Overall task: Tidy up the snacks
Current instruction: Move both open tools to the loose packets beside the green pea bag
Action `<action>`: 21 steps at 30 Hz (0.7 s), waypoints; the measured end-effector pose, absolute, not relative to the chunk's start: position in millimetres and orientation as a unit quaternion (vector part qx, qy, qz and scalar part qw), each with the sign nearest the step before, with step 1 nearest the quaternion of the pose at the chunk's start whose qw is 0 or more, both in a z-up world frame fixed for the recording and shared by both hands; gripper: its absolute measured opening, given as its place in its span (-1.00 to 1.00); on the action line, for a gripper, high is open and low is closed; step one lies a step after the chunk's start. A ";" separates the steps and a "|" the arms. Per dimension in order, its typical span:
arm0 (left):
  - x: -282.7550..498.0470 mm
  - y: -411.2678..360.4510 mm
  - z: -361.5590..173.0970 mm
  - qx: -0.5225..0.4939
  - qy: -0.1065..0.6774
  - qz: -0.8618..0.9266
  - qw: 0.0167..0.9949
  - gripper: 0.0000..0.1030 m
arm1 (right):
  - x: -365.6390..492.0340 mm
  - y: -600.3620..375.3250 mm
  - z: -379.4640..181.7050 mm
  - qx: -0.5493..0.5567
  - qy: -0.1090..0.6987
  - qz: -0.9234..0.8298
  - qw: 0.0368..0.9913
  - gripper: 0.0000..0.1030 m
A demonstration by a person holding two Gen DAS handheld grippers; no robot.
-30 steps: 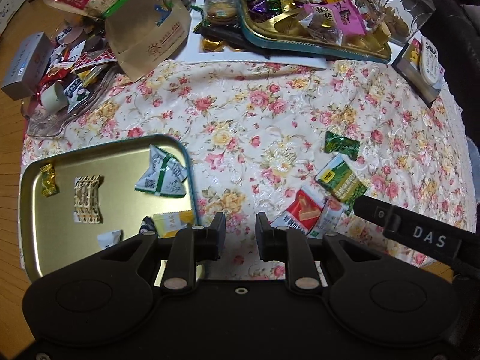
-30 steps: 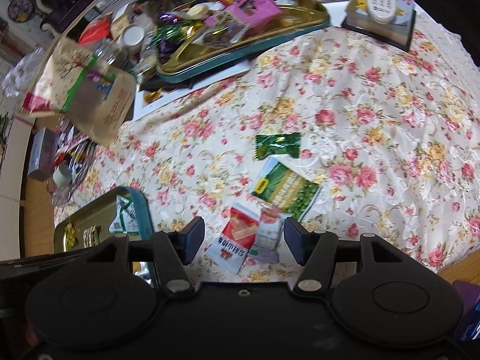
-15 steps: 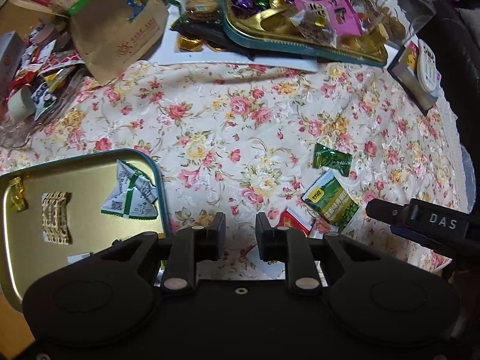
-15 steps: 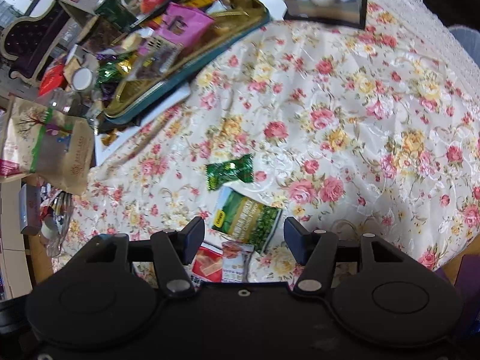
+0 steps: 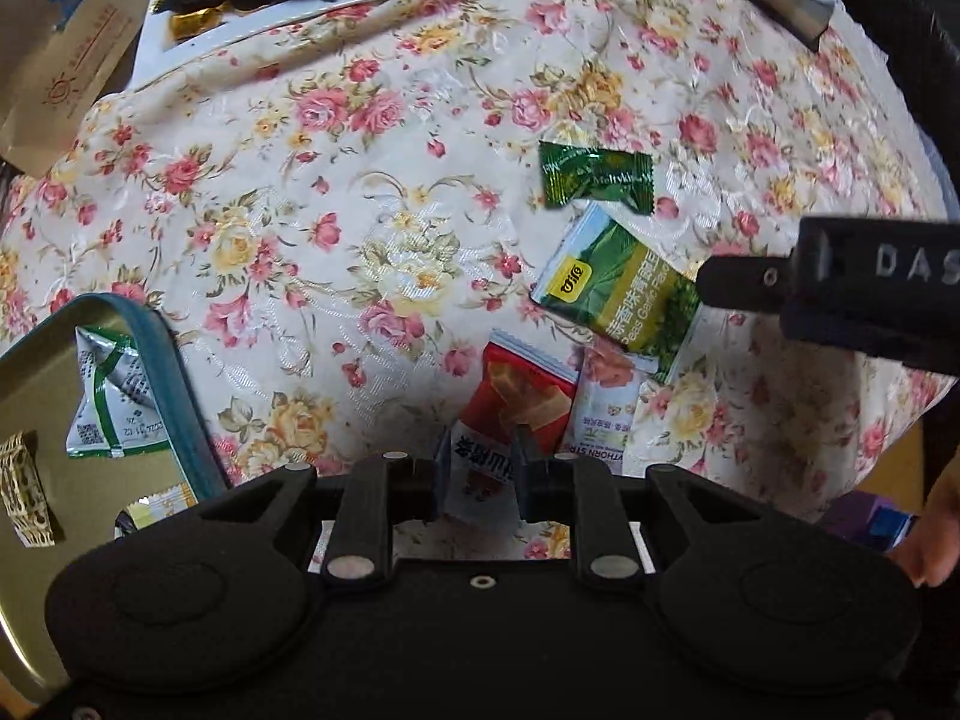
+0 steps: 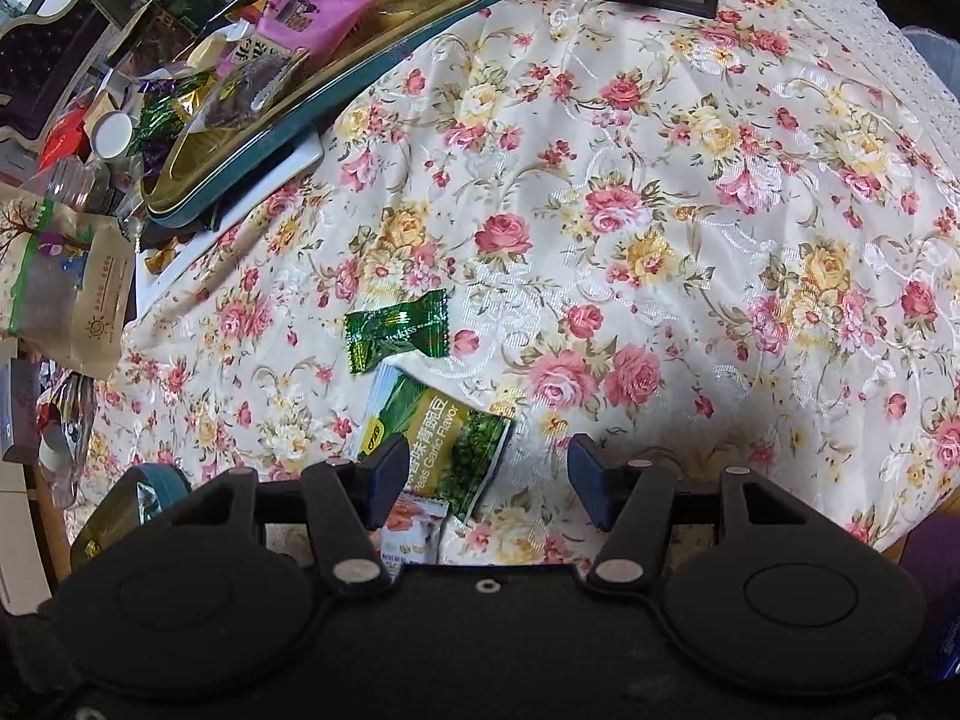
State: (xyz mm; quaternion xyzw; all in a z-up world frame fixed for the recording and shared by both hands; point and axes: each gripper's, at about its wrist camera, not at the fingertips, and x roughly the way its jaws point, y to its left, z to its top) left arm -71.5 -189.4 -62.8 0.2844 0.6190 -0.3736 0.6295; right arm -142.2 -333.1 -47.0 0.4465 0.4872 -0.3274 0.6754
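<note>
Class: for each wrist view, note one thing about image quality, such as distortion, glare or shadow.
Left wrist view: fisheye bends the floral tablecloth into a dome; glare on the gold tray. Right wrist view: same bulging; shiny highlights on the green candy wrapper; the gripper body at the bottom stays dark.

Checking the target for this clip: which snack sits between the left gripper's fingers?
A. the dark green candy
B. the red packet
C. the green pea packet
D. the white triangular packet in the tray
B: in the left wrist view the left gripper straddles the near end of the red packet; the candy and pea packet lie farther off.
</note>
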 end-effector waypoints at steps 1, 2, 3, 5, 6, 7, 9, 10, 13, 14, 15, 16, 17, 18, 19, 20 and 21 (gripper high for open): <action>-72.9 -189.8 -64.7 0.290 0.616 -0.375 0.629 -0.44 | -142.7 -334.1 -47.0 0.449 0.486 -0.327 0.675 0.20; -74.0 -190.0 -66.2 0.295 0.614 -0.377 0.628 -0.44 | -143.3 -334.9 -46.7 0.451 0.484 -0.327 0.675 0.20; -74.8 -190.3 -68.2 0.301 0.613 -0.378 0.626 -0.44 | -144.2 -335.4 -45.9 0.453 0.481 -0.327 0.675 0.20; -75.9 -190.2 -68.5 0.304 0.606 -0.381 0.629 -0.33 | -145.7 -336.3 -45.3 0.457 0.478 -0.325 0.676 0.20; -76.1 -191.0 -68.1 0.306 0.603 -0.383 0.629 -0.32 | -146.2 -336.7 -45.2 0.459 0.478 -0.324 0.676 0.20; -75.9 -191.9 -67.6 0.306 0.601 -0.384 0.631 -0.32 | -146.5 -336.8 -45.2 0.459 0.477 -0.322 0.676 0.20; -75.4 -193.5 -66.6 0.302 0.598 -0.386 0.634 -0.32 | -148.1 -337.2 -45.2 0.460 0.475 -0.323 0.677 0.20; -76.3 -194.7 -66.7 0.302 0.596 -0.387 0.635 -0.30 | -148.7 -337.3 -45.4 0.461 0.475 -0.322 0.676 0.20; -80.7 -200.8 -67.7 0.307 0.589 -0.391 0.638 -0.26 | -151.4 -338.7 -45.1 0.469 0.471 -0.319 0.676 0.20; -82.2 -202.7 -68.3 0.309 0.586 -0.392 0.639 -0.25 | -153.0 -339.1 -44.0 0.471 0.469 -0.318 0.676 0.20; -83.4 -203.6 -68.4 0.308 0.584 -0.394 0.639 -0.23 | -154.3 -339.5 -43.0 0.472 0.466 -0.318 0.677 0.20; -83.9 -204.7 -68.9 0.305 0.584 -0.396 0.639 -0.17 | -155.8 -339.9 -42.0 0.474 0.463 -0.318 0.678 0.20; -84.0 -206.4 -69.7 0.303 0.584 -0.397 0.640 -0.16 | -157.4 -340.6 -41.0 0.476 0.460 -0.317 0.679 0.20; -84.1 -208.3 -70.2 0.299 0.585 -0.398 0.640 -0.14 | -159.1 -341.3 -40.0 0.478 0.458 -0.316 0.680 0.20; -83.1 -209.2 -70.0 0.296 0.586 -0.400 0.640 -0.14 | -160.7 -341.8 -39.0 0.479 0.456 -0.314 0.680 0.20; -81.8 -209.9 -70.1 0.293 0.588 -0.398 0.640 -0.14 | -162.1 -342.2 -38.1 0.481 0.454 -0.313 0.681 0.20; -80.9 -210.6 -70.2 0.292 0.590 -0.396 0.640 -0.14 | -164.2 -342.9 -36.8 0.483 0.452 -0.313 0.681 0.20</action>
